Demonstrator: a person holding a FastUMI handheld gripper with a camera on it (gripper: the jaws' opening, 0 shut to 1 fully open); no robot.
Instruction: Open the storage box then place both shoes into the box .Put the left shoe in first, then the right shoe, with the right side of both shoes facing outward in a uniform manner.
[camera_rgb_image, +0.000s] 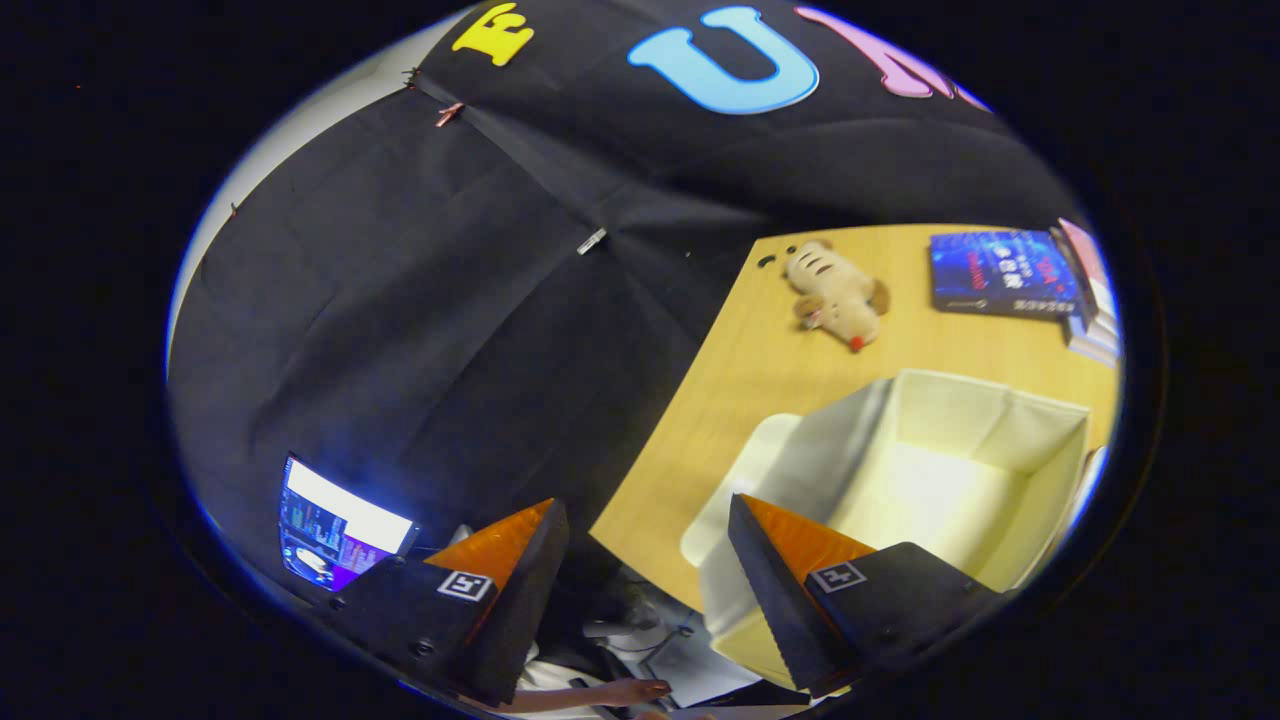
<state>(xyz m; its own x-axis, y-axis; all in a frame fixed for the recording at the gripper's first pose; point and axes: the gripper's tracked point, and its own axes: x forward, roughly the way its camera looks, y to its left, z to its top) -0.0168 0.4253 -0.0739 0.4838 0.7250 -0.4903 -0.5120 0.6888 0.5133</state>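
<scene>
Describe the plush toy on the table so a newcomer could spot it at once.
Start at the wooden table, where an open white storage box sits beyond the open gripper. Past the box lies the plush toy, left of the blue book. It alone is soft and furry: beige with dark stripes.

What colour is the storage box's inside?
Pale cream, seen in the gripper view: storage box, open, beside the open fingers.

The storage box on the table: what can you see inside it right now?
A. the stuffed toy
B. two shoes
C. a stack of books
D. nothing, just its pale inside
D: the storage box stands open with only its bare pale walls and floor showing inside, while the stuffed toy and the books lie on the table beyond it; the tool is open, holding nothing.
</scene>
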